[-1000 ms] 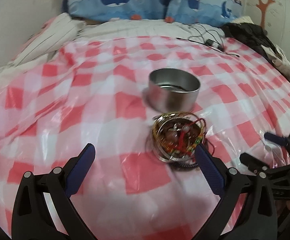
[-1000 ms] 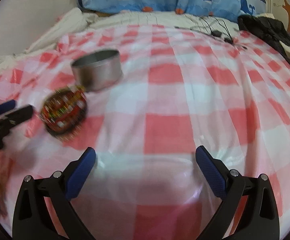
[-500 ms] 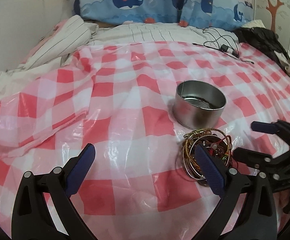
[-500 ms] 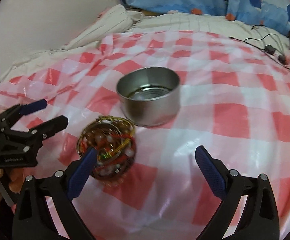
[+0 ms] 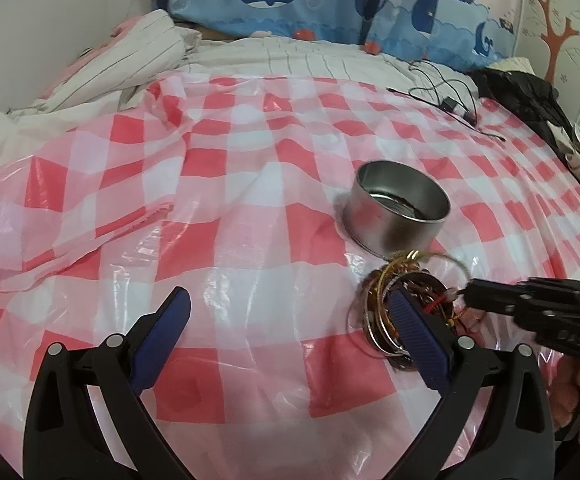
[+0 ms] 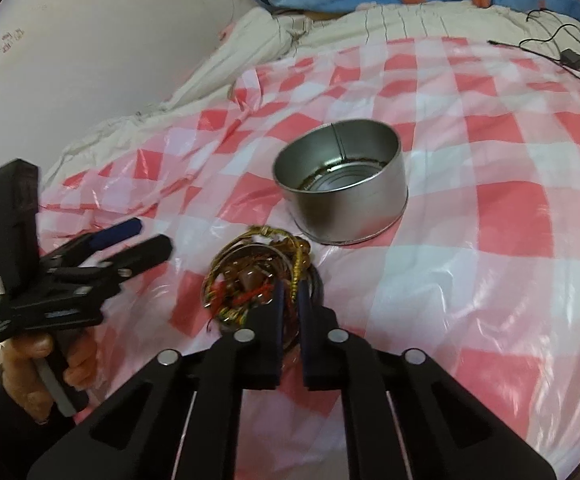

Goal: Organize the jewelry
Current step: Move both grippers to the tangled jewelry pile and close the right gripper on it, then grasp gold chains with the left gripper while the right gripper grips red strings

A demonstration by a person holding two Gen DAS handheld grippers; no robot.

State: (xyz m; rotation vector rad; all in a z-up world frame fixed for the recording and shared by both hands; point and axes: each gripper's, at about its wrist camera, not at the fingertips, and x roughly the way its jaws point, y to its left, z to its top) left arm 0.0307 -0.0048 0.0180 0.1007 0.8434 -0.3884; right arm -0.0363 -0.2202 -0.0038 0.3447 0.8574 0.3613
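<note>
A tangled pile of bracelets and bangles (image 6: pixel 254 280), gold, brown and red, lies on the red-and-white checked plastic sheet; it also shows in the left wrist view (image 5: pixel 386 304). A round silver tin (image 6: pixel 342 196) stands open just behind it, seen too in the left wrist view (image 5: pixel 398 208). My right gripper (image 6: pixel 290 292) has its jaws nearly closed on the pile's right edge, around a gold beaded strand. My left gripper (image 5: pixel 290 332) is open and empty, its right finger beside the pile; in the right wrist view it (image 6: pixel 138 240) hovers left of the pile.
The checked sheet (image 5: pixel 250 240) covers a bed and is wrinkled at the left. Striped bedding (image 5: pixel 130 64) and whale-print pillows (image 5: pixel 290 4) lie at the back. Black cables (image 5: pixel 446 96) and a dark garment (image 5: pixel 530 96) sit at the far right.
My right gripper moved in onto the pile and closed its jaws on the pile's right edge. My left gripper shifted left, so the pile and tin now sit further right in its view.
</note>
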